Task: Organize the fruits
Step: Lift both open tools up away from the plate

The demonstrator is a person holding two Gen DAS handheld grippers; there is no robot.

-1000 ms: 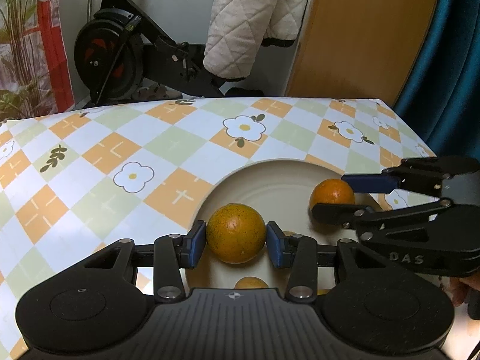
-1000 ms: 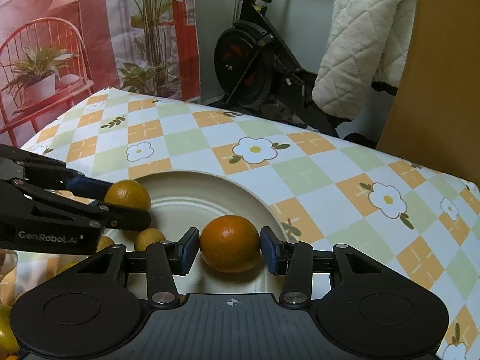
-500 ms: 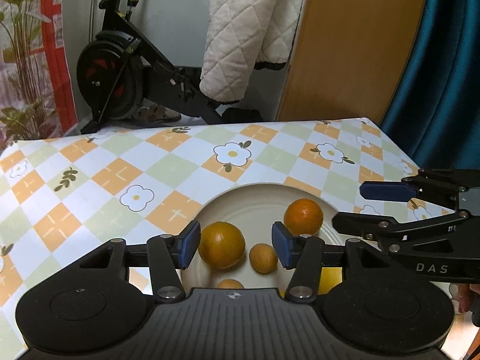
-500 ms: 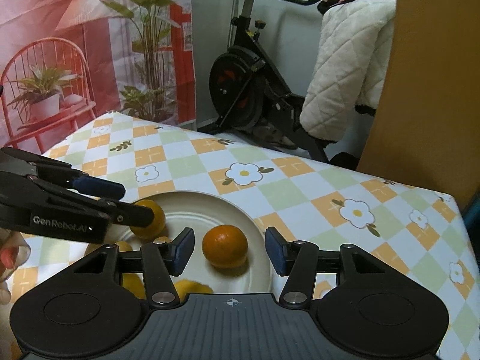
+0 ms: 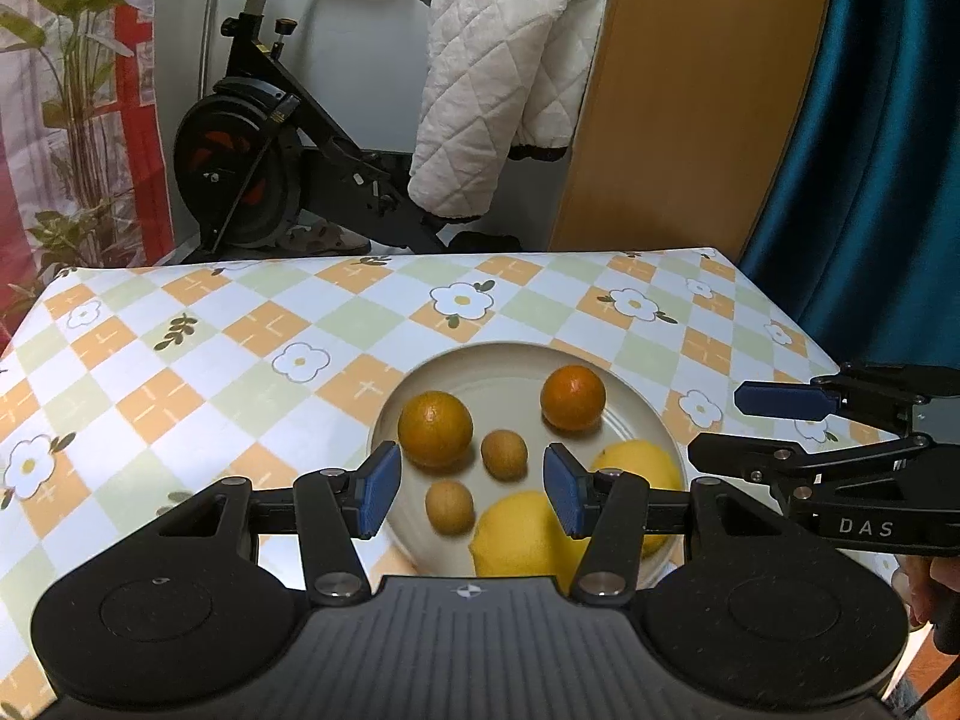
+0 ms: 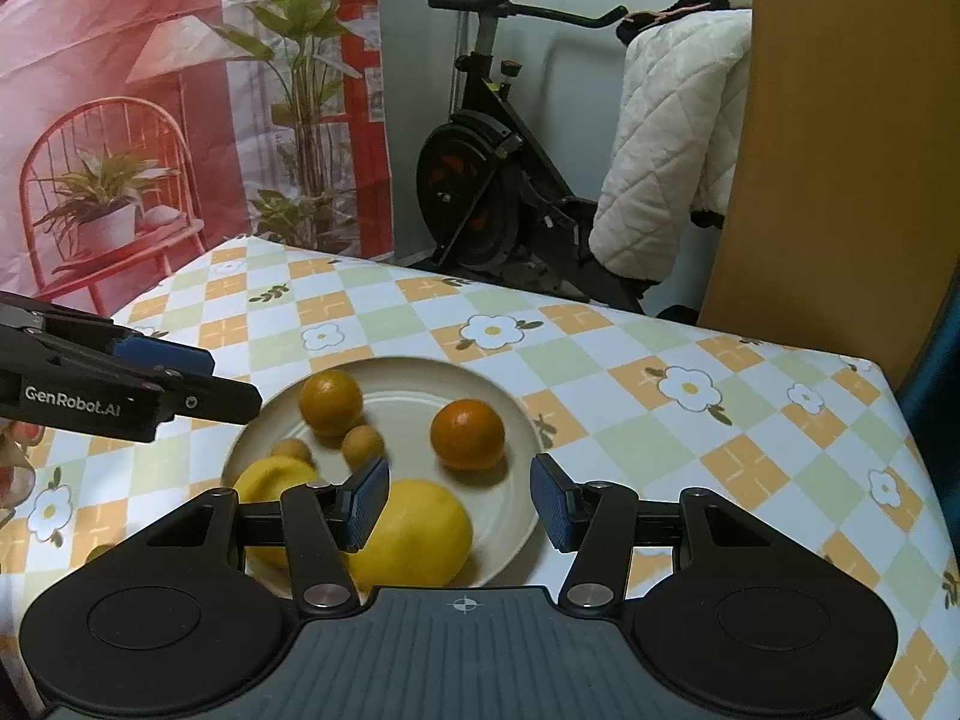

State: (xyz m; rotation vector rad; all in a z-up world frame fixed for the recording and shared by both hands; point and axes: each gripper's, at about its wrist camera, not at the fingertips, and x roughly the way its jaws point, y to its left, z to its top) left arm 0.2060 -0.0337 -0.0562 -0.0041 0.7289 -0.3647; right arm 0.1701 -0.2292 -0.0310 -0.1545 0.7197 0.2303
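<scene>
A flower-and-check tablecloth [image 5: 228,348] covers the table; an exercise bike [image 5: 258,168] and a quilted blanket [image 5: 498,90] stand beyond at 12 o'clock. On the cream plate [image 5: 636,396] lie two oranges [image 5: 435,427], two small brown fruits [image 5: 504,453] and two lemons [image 5: 522,534]. The left gripper [image 5: 471,495] and right gripper [image 6: 459,501] hover wide open, empty, at the plate's 6 o'clock edge.

Your lighting is soft indoor light from above, moderately bright, no hard glare. Fruit on the plate [image 5: 636,414] throws short, soft shadows, and the orange [image 5: 573,396] shows a small highlight on top. Your fisheye bends the table [image 5: 180,360] edges and the exercise bike [image 6: 480,204] frame toward the corners. Slight motion blur on the plate contents in both views; the background is a bit soft and grainy.
</scene>
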